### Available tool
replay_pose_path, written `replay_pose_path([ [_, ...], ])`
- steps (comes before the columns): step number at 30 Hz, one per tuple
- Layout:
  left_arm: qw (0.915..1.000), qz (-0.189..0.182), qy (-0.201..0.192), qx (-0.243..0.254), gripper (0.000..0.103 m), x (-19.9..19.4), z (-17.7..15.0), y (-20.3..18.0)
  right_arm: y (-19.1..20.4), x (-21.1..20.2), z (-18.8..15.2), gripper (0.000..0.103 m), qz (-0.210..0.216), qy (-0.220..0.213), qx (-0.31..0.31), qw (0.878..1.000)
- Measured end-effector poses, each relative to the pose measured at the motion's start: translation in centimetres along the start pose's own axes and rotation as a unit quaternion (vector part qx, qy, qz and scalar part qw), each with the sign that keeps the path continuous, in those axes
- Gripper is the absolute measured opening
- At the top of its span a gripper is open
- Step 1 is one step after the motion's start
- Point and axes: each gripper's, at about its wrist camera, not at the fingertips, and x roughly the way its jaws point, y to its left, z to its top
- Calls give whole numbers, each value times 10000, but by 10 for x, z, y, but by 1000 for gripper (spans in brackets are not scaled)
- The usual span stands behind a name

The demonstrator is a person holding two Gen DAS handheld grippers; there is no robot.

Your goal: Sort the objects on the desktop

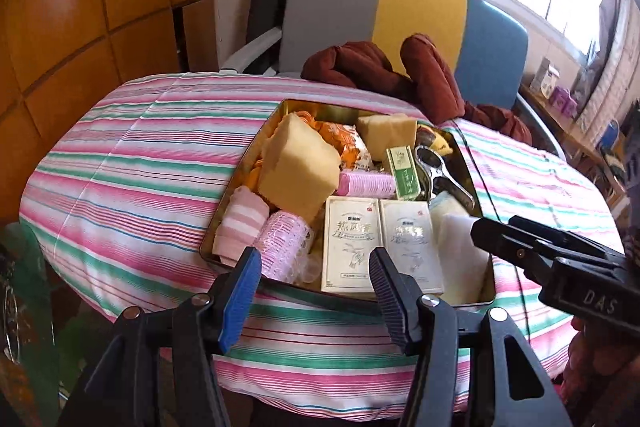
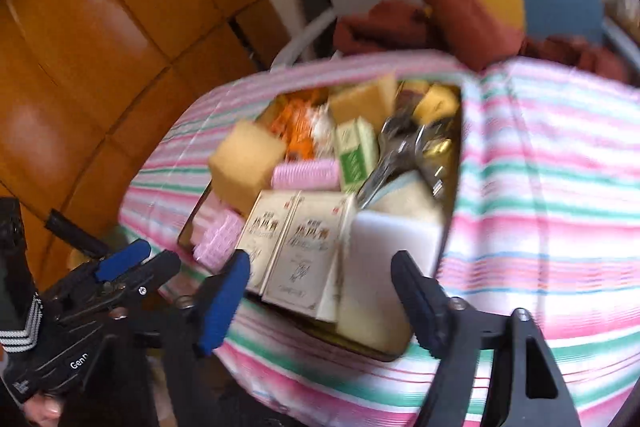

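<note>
A metal tin sits on the striped tablecloth and is packed with items: two cream boxes, yellow sponges, pink hair rollers, a green box, a metal tool and a white foam block. My left gripper is open and empty, just before the tin's near edge. My right gripper is open and empty, over the tin's near edge; this view is blurred. The right gripper also shows in the left wrist view.
The table has a pink, green and white striped cloth. A brown garment lies at its far edge against a grey, yellow and blue chair. Wooden panelling stands to the left, a window at right.
</note>
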Motion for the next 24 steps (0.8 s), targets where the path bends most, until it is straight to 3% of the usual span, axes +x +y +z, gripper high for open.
replay_pose_path([
  [2, 9998, 216, 25, -41, 57, -2, 1, -3, 7, -7, 6, 78, -188, -167, -151, 9996],
  [5, 9983, 584, 8, 47, 57, -2, 0, -6, 17, -16, 10, 89, -466, -355, -361, 9976],
  [7, 9978, 662, 12, 76, 57, -3, -1, -7, 23, -16, 10, 90, -601, -401, -487, 9962],
  [17, 9968, 767, 186, 105, 55, -3, -5, -5, 32, -8, 5, 98, -859, -452, -487, 9941],
  [24, 9971, 623, 444, 10, 55, 4, -7, -2, 38, -9, 4, 103, -972, -569, -559, 9921],
])
